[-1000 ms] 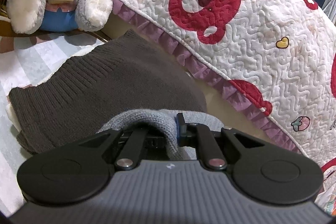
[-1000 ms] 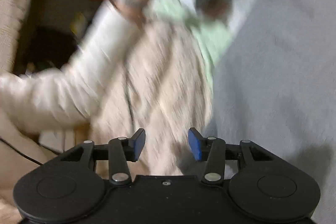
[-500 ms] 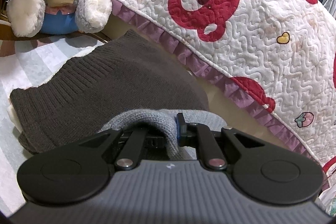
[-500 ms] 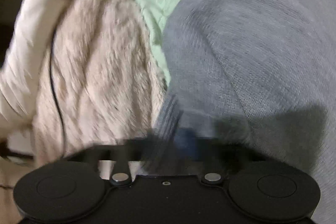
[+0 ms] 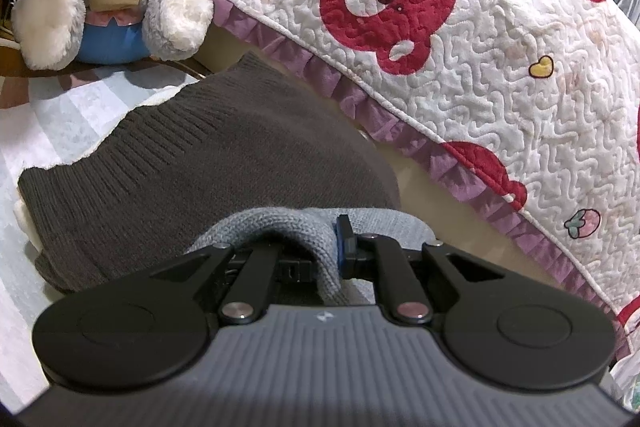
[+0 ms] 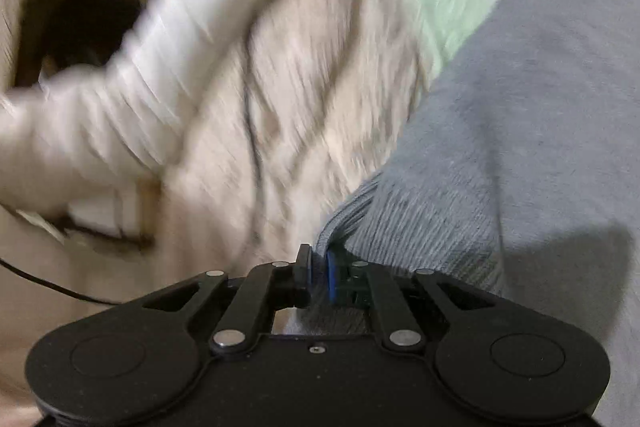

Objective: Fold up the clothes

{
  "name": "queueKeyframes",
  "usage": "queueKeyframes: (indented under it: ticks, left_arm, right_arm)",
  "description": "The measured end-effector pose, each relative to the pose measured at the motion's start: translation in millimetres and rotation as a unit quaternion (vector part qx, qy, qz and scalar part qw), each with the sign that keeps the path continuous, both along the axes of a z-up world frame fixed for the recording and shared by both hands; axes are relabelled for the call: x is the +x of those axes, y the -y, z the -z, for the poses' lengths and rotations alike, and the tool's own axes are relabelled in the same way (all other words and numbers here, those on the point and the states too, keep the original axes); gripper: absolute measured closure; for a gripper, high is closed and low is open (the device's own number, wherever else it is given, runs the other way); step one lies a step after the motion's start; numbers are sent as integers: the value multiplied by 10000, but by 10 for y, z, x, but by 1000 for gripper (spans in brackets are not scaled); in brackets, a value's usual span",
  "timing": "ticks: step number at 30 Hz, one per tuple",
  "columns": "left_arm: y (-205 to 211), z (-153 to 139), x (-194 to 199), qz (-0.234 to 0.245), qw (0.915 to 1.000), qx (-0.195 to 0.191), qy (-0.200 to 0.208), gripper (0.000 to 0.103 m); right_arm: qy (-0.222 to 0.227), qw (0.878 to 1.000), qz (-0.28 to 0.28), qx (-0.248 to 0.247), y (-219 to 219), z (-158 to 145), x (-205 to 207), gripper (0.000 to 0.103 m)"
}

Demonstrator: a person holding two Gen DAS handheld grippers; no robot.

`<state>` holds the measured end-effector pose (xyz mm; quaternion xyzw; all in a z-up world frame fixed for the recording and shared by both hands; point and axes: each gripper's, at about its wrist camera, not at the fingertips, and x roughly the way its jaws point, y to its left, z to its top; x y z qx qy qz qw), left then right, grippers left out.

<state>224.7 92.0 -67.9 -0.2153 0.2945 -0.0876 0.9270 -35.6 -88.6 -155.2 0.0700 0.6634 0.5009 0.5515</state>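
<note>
While each claw [image 5: 320,253] [image 6: 318,277] pinches the grey sweater's [image 6: 520,107] hem, right jaws opening

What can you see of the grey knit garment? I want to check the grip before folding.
The grey knit garment is soft, light grey, with a ribbed hem. The right gripper has that hem edge between its pads, its jaws opening slightly. The left gripper is shut on a bunched fold, above a dark brown sweater. It hangs draped, not yet folded.
</note>
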Motion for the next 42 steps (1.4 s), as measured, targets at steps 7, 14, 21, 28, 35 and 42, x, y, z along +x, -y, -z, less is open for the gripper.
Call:
queueKeyframes:
  ticks: [7, 14, 21, 28, 35, 42]
  left_arm:
    - [-5, 8, 0, 22, 10000, 4, -29, 94]
    - [-12, 6, -3, 32, 10000, 0, -39, 94]
    - [-20, 6, -8, 36, 10000, 1, -42, 94]
    - [-9, -6, -15, 29, 10000, -10, -78, 94]
    - [42, -99, -58, 195, 9993, 295, -111, 94]
    - [-168, -124, -120, 62, 9996, -286, -37, 96]
  right_arm:
    - [-10, 9964, 553, 650, 327, -295, 179, 66]
    - [177, 9898, 1229, -706, 562, -230, 168, 56]
    - [88, 9797, 1599, -1206, 528, 95, 226, 56]
    - [-500, 9728, 2261, 110, 870, -31, 218, 97]
    - [-223, 9876, 1283, 881, 468, -442, 181, 100]
    - [1113, 9869, 1146, -211, 426, -393, 386, 92]
